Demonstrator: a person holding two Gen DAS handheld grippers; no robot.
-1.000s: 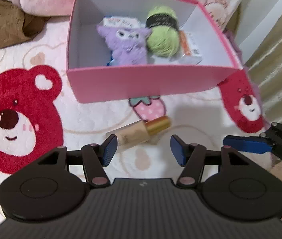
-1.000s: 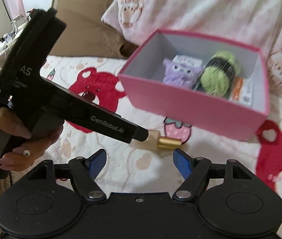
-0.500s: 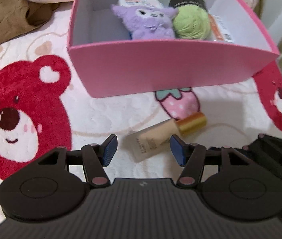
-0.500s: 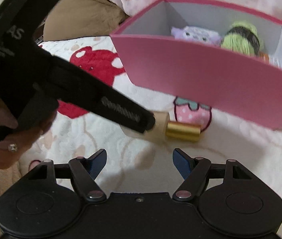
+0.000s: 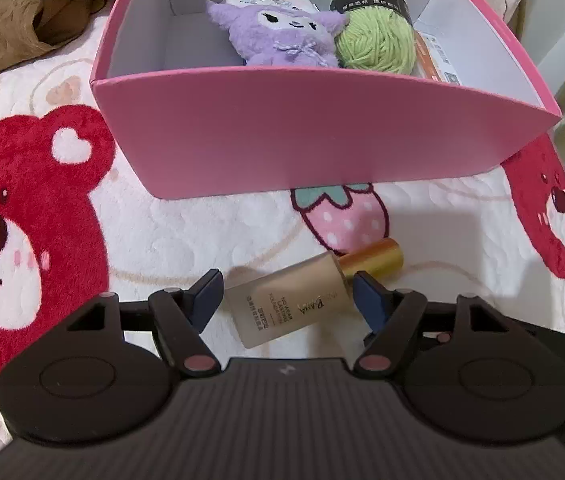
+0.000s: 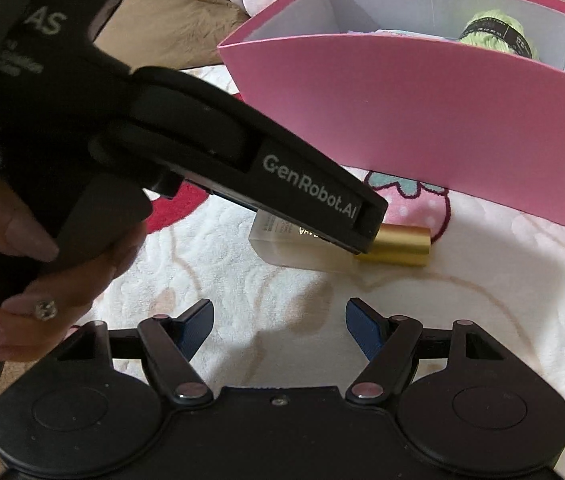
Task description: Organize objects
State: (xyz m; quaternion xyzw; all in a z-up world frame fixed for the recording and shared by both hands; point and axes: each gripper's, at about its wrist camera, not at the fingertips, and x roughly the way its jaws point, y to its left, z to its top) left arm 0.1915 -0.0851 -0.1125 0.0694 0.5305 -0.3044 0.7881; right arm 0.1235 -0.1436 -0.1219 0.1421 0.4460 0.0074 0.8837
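Observation:
A beige foundation bottle (image 5: 294, 300) with a gold cap (image 5: 374, 260) lies on the bedspread in front of the pink box (image 5: 314, 136). My left gripper (image 5: 286, 292) straddles the bottle's body; its jaws are opening and the blue pads (image 5: 206, 296) stand just clear of the bottle's sides. In the right wrist view the left gripper's black body covers most of the bottle (image 6: 302, 252), leaving its gold cap (image 6: 398, 244) showing. My right gripper (image 6: 278, 328) hangs open over bare bedspread, short of the bottle, with nothing between its fingers.
The pink box (image 6: 422, 112) holds a purple plush toy (image 5: 282, 36), a green yarn ball (image 5: 374, 28) and small packets (image 5: 434, 56). The white bedspread (image 5: 186, 236) has red bear prints. A brown blanket (image 5: 6, 24) lies at the back left. A hand (image 6: 42, 256) holds the left gripper.
Both grippers have come down toward the bedspread. The bottle now lies between the left gripper's fingers, which stand a little wider apart. The right gripper's opening looks the same.

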